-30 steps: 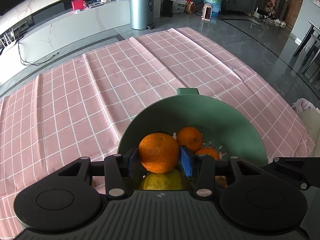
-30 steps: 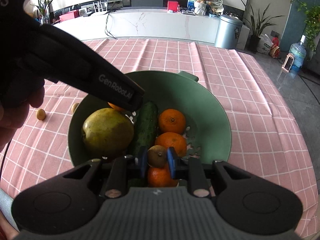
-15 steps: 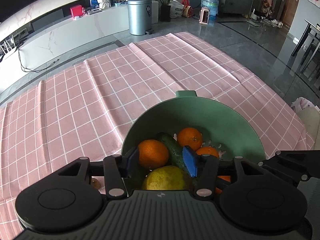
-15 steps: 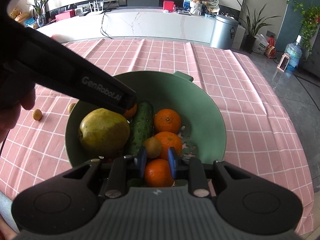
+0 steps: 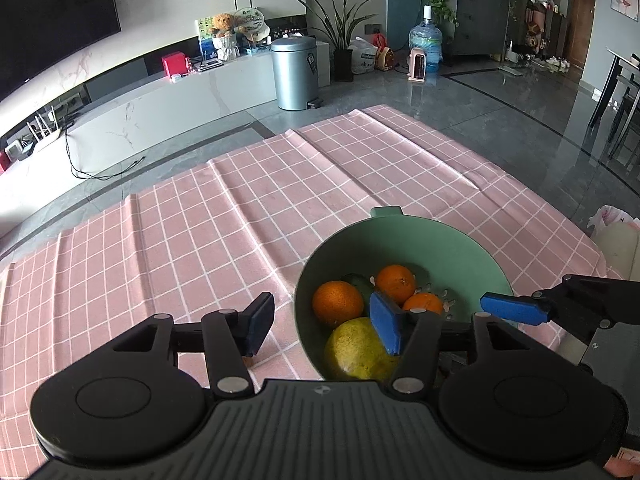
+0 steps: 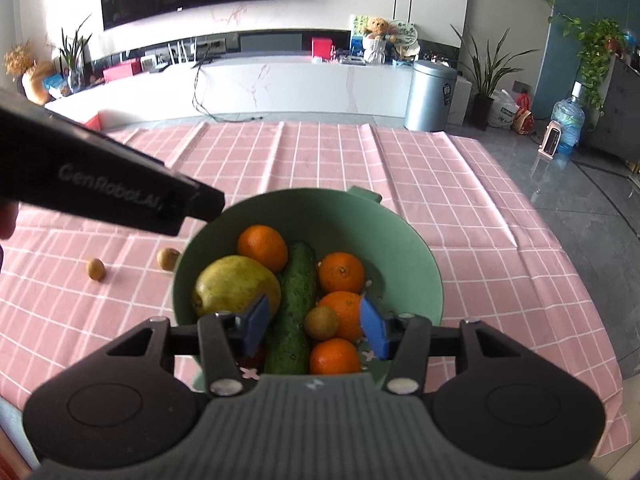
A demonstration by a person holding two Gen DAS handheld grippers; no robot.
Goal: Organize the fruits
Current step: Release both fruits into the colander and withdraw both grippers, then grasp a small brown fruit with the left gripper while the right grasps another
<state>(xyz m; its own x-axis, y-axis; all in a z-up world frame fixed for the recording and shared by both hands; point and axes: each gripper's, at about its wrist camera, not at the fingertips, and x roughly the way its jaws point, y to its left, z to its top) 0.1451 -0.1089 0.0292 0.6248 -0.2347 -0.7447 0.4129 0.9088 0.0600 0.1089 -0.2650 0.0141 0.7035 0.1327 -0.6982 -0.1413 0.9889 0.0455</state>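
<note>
Four oranges, pear, cucumber fill the green bowl

In the left wrist view we lose the lower part of the pear behind the left gripper's body, and one blue pad covers most of the cucumber and part of an orange. In the right wrist view the near rim of the green bowl and the lower end of the cucumber sit behind the right gripper. The small brown fruit is partly cut by the bowl's edge. We cannot read the blurred lettering on the left gripper cleanly.
</note>
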